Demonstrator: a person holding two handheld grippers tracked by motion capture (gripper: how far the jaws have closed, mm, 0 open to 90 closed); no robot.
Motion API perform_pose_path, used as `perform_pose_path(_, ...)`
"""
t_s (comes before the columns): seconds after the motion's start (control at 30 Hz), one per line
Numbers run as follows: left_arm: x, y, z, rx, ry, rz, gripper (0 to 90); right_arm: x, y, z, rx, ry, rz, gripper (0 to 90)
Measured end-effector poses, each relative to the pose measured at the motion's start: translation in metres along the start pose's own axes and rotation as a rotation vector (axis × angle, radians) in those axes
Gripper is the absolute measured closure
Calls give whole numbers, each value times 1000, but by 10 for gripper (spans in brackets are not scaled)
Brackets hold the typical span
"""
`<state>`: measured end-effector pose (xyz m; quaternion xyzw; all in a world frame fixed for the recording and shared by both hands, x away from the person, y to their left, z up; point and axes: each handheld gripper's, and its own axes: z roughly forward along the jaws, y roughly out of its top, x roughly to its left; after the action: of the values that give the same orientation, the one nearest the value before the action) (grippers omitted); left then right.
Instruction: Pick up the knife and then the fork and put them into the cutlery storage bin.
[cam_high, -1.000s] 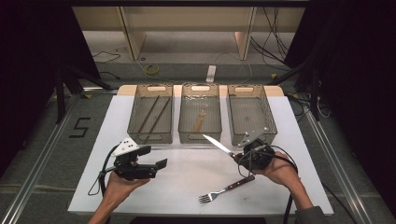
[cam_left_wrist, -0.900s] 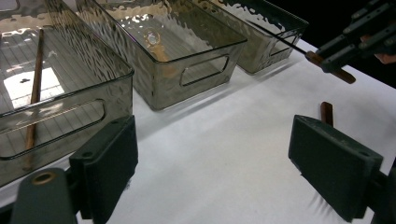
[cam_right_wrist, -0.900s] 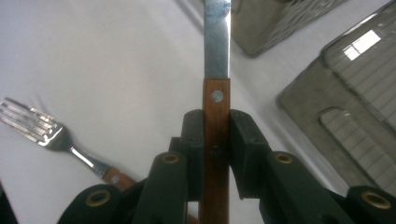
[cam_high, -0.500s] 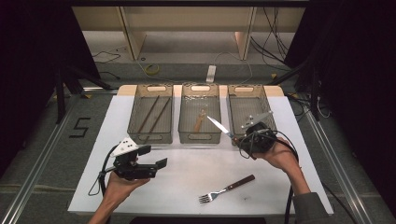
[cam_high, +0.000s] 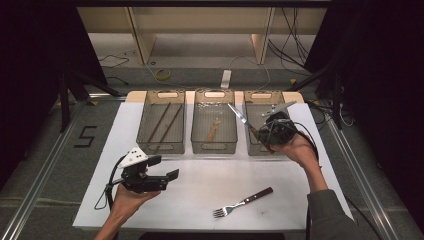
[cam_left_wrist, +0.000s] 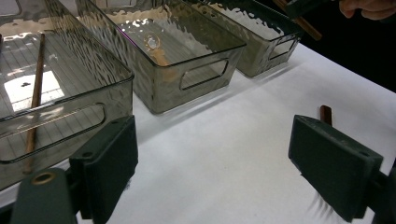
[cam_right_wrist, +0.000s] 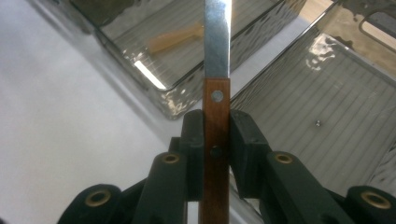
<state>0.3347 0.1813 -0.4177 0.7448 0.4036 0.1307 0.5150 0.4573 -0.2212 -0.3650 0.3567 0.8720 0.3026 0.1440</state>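
My right gripper (cam_high: 260, 131) is shut on a knife (cam_high: 240, 115) by its wooden handle (cam_right_wrist: 216, 116). It hangs over the near end of the right bin (cam_high: 260, 149), and the steel blade (cam_right_wrist: 217, 37) points toward the middle bin (cam_high: 214, 146). Above the white table's near left my left gripper (cam_high: 167, 167) hangs open, nothing between its pads (cam_left_wrist: 105, 163). A fork (cam_high: 243, 202) with a brown handle lies on the table near the front edge; the end of its handle (cam_left_wrist: 325, 113) shows beside my left gripper's far pad.
Three clear bins stand in a row at the back of the white table (cam_high: 200, 175). The left bin (cam_high: 161, 146) holds dark chopsticks (cam_left_wrist: 35, 93), the middle one a pale wooden utensil (cam_right_wrist: 175, 37). Dark floor and cables surround the table.
My right gripper has carried the knife away from the fork, up and toward the back, to above the right bin. The left gripper and the fork have stayed put.
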Motion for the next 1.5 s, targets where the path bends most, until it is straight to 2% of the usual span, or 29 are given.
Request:
perform_pose_path(0.43, 1, 1, -1, -11, 6, 6, 151, -24, 12, 11, 4, -45, 96, 771)
perform_pose_path(0.6, 1, 0, -1, -19, 3, 8, 151, -32, 15, 16, -1, -43, 141, 771)
perform_pose_path(0.87, 1, 1, -2, -33, 9, 6, 151, -45, 13, 23, 26, -72, 189, 771)
perform_pose_path(1.17, 1, 1, -3, -47, 12, 7, 150, -53, 10, 28, 36, -96, 235, 770)
perform_pose_path(1.3, 2, 1, -2, -42, 12, 8, 150, -56, 9, 31, 39, -92, 259, 770)
perform_pose_path(1.5, 2, 1, -2, -44, 14, 6, 150, -57, 8, 39, 62, -104, 280, 770)
